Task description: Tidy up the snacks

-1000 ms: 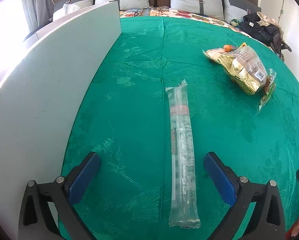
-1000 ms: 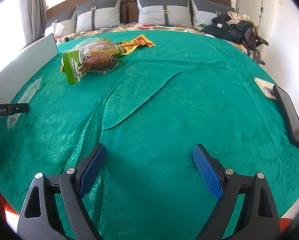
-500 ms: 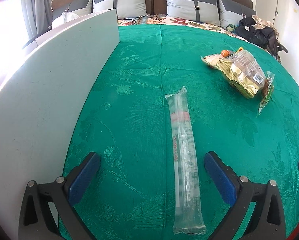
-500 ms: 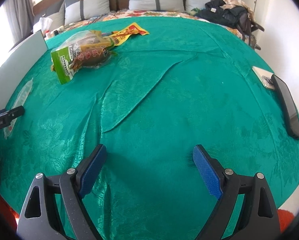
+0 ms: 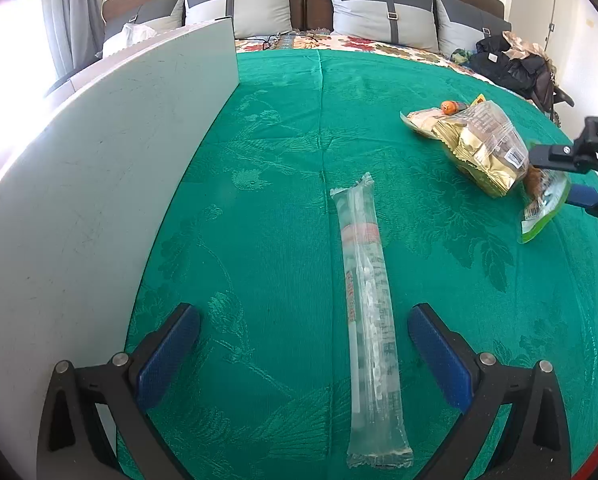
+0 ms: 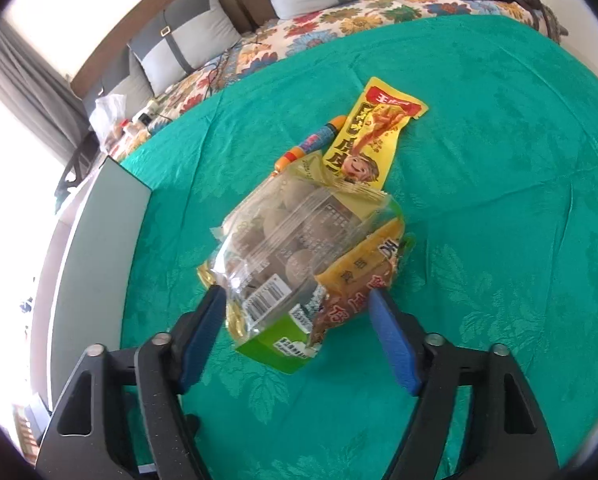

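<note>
A long clear snack packet (image 5: 365,300) lies on the green cloth (image 5: 279,160), running between the fingers of my left gripper (image 5: 303,312), which hovers over it open. My right gripper (image 6: 297,296) straddles the near end of a pile: a clear bag of round snacks (image 6: 283,248) on a green-edged bag (image 6: 275,344) and a brown-yellow packet (image 6: 359,280). Its jaws are closing, with the bags between them and the pads at their edges. From the left wrist view, that gripper (image 5: 555,178) reaches into the pile (image 5: 487,140) from the right.
A yellow printed packet (image 6: 375,132) and a striped sausage stick (image 6: 311,140) lie just behind the pile. A tall white board (image 5: 99,180) stands along the cloth's left side. Pillows and a headboard line the back, with dark clothes (image 5: 511,64) at the back right.
My right gripper swung left across the cloth to the snack pile, rolled, and narrowed its jaws around the bags. It now shows in the left wrist view. My left gripper stayed put.
</note>
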The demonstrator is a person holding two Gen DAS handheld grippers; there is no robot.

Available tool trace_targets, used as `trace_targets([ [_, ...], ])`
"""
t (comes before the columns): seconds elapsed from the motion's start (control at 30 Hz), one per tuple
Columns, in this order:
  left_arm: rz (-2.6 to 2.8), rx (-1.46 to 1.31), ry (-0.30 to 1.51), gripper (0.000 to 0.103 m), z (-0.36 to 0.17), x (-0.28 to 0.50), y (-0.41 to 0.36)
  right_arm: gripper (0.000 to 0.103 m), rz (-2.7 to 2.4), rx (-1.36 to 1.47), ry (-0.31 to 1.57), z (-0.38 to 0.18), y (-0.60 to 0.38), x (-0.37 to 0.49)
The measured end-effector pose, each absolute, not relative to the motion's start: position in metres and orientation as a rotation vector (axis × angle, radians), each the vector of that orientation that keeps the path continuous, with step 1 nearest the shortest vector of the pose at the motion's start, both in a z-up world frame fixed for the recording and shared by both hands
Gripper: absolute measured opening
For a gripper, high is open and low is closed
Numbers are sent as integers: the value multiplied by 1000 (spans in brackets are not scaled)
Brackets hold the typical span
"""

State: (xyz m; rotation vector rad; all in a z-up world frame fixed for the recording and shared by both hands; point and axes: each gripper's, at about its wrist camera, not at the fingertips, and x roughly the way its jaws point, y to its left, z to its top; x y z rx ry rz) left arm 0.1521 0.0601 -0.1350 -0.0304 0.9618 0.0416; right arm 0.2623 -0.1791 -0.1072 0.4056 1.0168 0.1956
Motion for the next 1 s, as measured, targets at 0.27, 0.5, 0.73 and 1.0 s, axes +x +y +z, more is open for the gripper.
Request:
trace_targets([
  [0.27,43,-32,962,103,-135,154,60,48,-21,378,1005,-119,-281,199],
  [0.5,42,-31,961,103,-135,153,60,63,56,536,1035,-112,-262,207],
  [0.73,41,-33,961,103,-135,154,61,75,-21,353,1092,-121,-189,255],
  [1.0,41,-34,960,103,-135,154,61,40,115,-85,1043,-124,-175,232],
])
